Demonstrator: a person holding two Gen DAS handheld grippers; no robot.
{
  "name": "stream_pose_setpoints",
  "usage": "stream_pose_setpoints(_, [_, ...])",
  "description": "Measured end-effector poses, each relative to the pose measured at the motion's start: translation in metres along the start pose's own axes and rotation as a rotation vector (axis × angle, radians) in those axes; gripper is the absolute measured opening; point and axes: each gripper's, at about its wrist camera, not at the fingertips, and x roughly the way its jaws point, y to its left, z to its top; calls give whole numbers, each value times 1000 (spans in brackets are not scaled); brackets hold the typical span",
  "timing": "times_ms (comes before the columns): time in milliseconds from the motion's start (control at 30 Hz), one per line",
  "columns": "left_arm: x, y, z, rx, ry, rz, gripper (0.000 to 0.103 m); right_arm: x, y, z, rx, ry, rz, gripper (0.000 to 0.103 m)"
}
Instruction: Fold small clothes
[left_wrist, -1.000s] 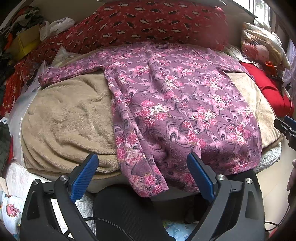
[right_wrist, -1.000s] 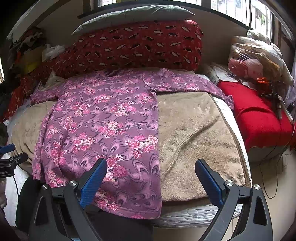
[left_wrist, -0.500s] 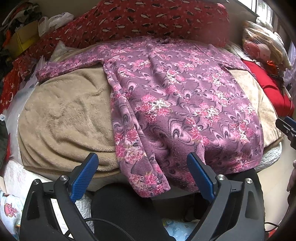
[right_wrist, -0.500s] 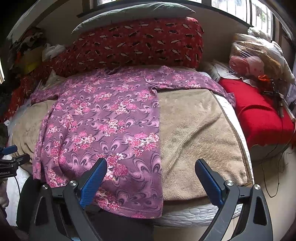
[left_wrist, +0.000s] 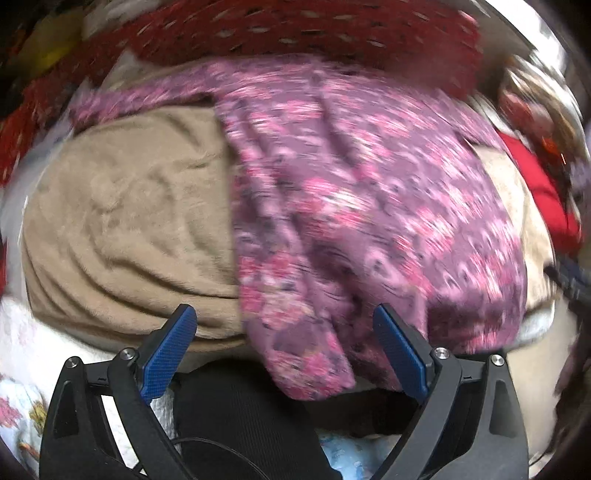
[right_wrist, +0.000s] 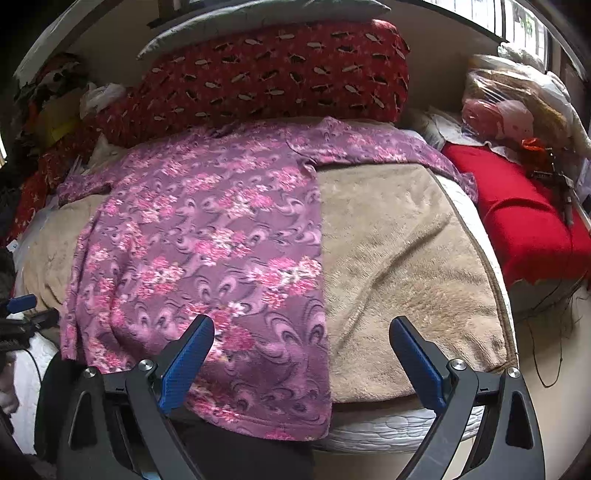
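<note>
A purple long-sleeved top with pink flowers (right_wrist: 207, 236) lies spread flat on a tan blanket (right_wrist: 399, 251), sleeves out to both sides, its hem hanging over the near bed edge. In the blurred left wrist view the top (left_wrist: 351, 206) fills the middle and right. My left gripper (left_wrist: 284, 339) is open and empty, just short of the hanging hem's left corner. My right gripper (right_wrist: 301, 349) is open and empty, just short of the hem's right corner. The left gripper's tip also shows at the left edge of the right wrist view (right_wrist: 20, 304).
A red patterned bolster (right_wrist: 273, 77) lies along the back of the bed. A red cushion (right_wrist: 524, 221) and plastic bags (right_wrist: 513, 103) sit to the right. A black chair back (left_wrist: 240, 417) stands below the near bed edge. Clutter is piled at the far left.
Both grippers have moved closer to the near hem of the top. The left wrist view is now motion-blurred. The top has not moved.
</note>
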Motion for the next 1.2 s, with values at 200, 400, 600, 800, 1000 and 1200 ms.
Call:
stream_pose_setpoints(200, [22,30,5,-124,102,-31,97,33,-25,-9,110,81,16,97])
stream_pose_setpoints(400, [55,-10,-13,-7,231,-58,88,62,-14,-26,87,198,106,69])
stream_pose_setpoints(600, [50,16,-8,-58,276,-81,6,33,-18,-22,54,137,236,5])
stream_pose_setpoints(800, [28,77,-22,-184,246,-87,6,-8,-54,-18,116,23,243,5])
stream_pose_setpoints(1000, [26,102,-42,-246,247,-170,6,39,-52,-40,157,223,171,9])
stream_pose_setpoints(1200, [-9,82,2,-154,81,-165,27,1,-46,10,174,50,169,26])
